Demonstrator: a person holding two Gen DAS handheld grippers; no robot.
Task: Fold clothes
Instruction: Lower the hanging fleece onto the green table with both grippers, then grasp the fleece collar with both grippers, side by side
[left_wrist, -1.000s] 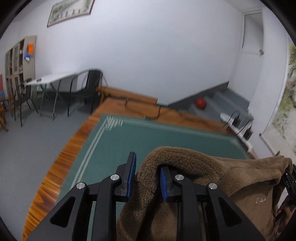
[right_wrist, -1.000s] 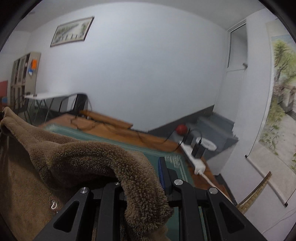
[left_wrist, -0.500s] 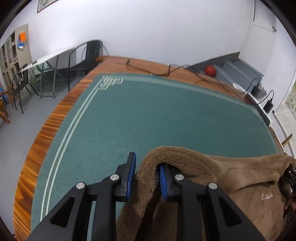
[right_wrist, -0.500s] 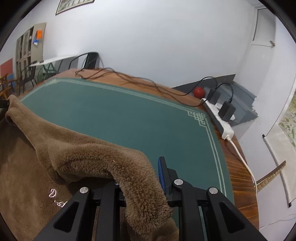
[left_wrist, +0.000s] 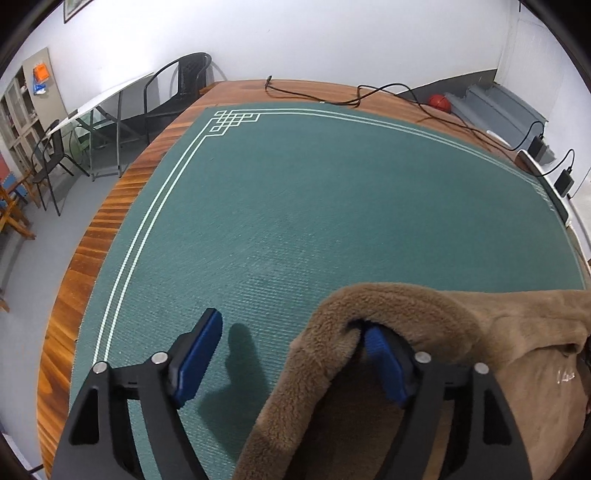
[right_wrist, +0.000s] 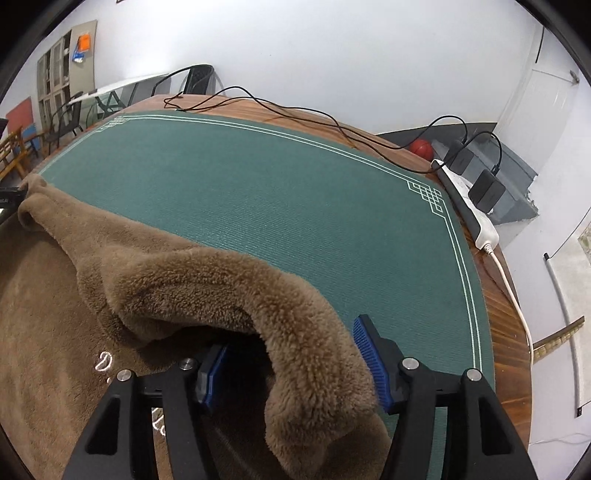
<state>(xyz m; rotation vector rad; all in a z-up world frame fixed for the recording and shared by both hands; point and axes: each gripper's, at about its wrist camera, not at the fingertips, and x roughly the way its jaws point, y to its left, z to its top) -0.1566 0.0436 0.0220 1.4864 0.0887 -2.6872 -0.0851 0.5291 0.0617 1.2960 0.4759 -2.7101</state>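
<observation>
Both grippers stood spread wide: the left gripper (left_wrist: 291, 360) and the right gripper (right_wrist: 291, 365) each had the brown fleece garment (right_wrist: 207, 291) draped loosely over one blue finger, clamped by neither. That garment lay at the near edge of the green mat (left_wrist: 332, 206) on the wooden table (left_wrist: 107, 229). Farther off, black cables (right_wrist: 295, 114) crossed the table's far edge, with a white power strip (right_wrist: 476, 218) at right.

White embroidered script on brown fleece garment (right_wrist: 66, 314), near left in right wrist view; too small and partly hidden to read. Nothing else legible.
</observation>
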